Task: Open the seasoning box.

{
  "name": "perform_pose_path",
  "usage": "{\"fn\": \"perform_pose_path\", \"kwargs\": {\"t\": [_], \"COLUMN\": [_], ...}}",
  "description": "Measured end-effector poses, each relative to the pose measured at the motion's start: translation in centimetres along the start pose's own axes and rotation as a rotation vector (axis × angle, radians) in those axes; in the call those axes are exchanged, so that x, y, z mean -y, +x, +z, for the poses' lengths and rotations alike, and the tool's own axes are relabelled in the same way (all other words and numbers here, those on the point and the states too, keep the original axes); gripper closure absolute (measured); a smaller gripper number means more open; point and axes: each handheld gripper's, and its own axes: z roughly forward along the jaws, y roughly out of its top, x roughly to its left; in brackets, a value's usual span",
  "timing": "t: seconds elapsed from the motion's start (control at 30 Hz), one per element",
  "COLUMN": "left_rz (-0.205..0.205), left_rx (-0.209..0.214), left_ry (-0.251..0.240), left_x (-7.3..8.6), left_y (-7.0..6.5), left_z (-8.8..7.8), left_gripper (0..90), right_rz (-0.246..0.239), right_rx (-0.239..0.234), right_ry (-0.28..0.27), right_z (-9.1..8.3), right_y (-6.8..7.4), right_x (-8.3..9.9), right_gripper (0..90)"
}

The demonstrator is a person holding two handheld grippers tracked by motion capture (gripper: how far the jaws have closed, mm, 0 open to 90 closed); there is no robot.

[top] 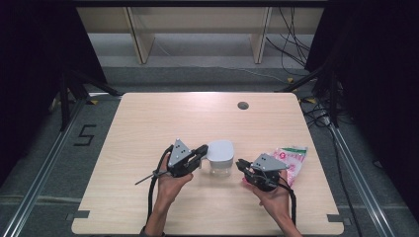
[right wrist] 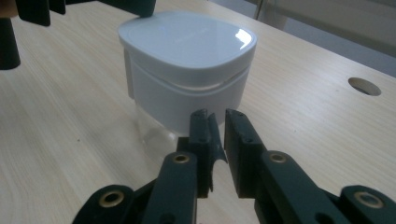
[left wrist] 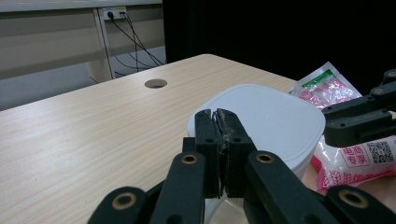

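A: Box [top: 220, 157] stands upright mid-table [top: 148, 123], white lid up; the right gripper view shows its clear base.
B: Left gripper [top: 201, 150] closed at the lid edge. Right gripper [top: 240, 164] nearly closed, empty, just beside.

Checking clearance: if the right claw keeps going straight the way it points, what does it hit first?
Most likely the white-lidded container. The right claw points at its side wall below the lid, with a narrow gap between its jaws and nothing held. Only bare table lies between them; the depth of that gap is hard to judge.
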Motion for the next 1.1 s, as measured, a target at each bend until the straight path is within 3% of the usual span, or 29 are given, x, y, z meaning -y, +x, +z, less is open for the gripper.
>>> {"fn": "perform_pose_path", "kwargs": {"t": [0.2, 0.23, 0.27, 0.4, 0.47, 0.57, 0.6, 0.67, 0.73, 0.8, 0.83, 0.9, 0.93, 0.97, 1.1], "left_rz": [0.002, 0.004, 0.007, 0.005, 0.006, 0.006, 0.016, 0.034, 0.029, 0.022, 0.041, 0.029, 0.019, 0.018, 0.022], "left_rx": [0.001, 0.001, 0.000, 0.001, -0.002, -0.008, -0.028, -0.044, -0.040, -0.044, -0.048, -0.045, -0.054, -0.051, -0.043], "left_ry": [-0.001, -0.002, -0.002, -0.001, -0.004, -0.004, 0.000, 0.006, 0.003, 0.009, 0.012, 0.008, 0.019, 0.015, 0.018], "left_x": [0.0, 0.0, 0.0, 0.0, 0.1, 0.1, 0.1, 0.1, 0.2, 0.3, 0.3, 0.5, 0.6, 0.6, 0.7], "left_y": [0.0, 0.1, 0.1, 0.1, 0.1, 0.0, 0.0, 0.0, 0.1, 0.3, 0.4, 0.4, 0.4, 0.5, 0.6], "left_z": [0.0, 0.0, 0.0, 0.0, 0.0, 0.0, -0.1, -0.1, -0.1, -0.1, -0.2, -0.1, -0.2, -0.2, -0.2], "left_gripper": [86.6, 86.5, 86.5, 86.5, 86.5, 86.5, 86.6, 86.8, 87.0, 87.0, 86.9, 86.5, 86.3, 86.3, 85.6], "right_rz": [0.029, 0.002, 0.017, -0.010, 0.016, -0.028, 0.009, 0.027, 0.004, 0.010, 0.007, 0.015, -0.004, 0.013, -0.021], "right_rx": [-0.008, -0.009, -0.003, -0.006, -0.008, -0.004, -0.011, -0.007, -0.006, -0.016, -0.017, -0.007, 0.000, -0.009, -0.021], "right_ry": [0.003, -0.012, -0.011, -0.010, 0.007, -0.004, 0.008, 0.017, 0.010, 0.008, 0.005, 0.007, -0.009, -0.004, -0.020], "right_z": [-0.1, 0.0, 0.1, 0.1, 0.2, 0.4, 0.4, 0.4, 0.4, 0.5, 0.5, 0.4, 0.4, 0.3, 0.5], "right_y": [-0.2, -0.3, -0.2, -0.2, 0.0, -0.3, -0.1, 0.0, -0.1, -0.1, -0.2, -0.1, -0.1, 0.0, 0.0], "right_x": [-0.1, -0.1, -0.2, -0.7, -0.7, -0.8, -0.8, -0.8, -0.9, -0.9, -1.0, -1.1, -1.2, -1.2, -1.5], "right_gripper": [90.0, 90.0, 90.0, 90.0, 90.0, 90.0, 90.0, 90.0, 90.0, 90.0, 90.0, 90.0, 90.0, 90.0, 90.0]}}
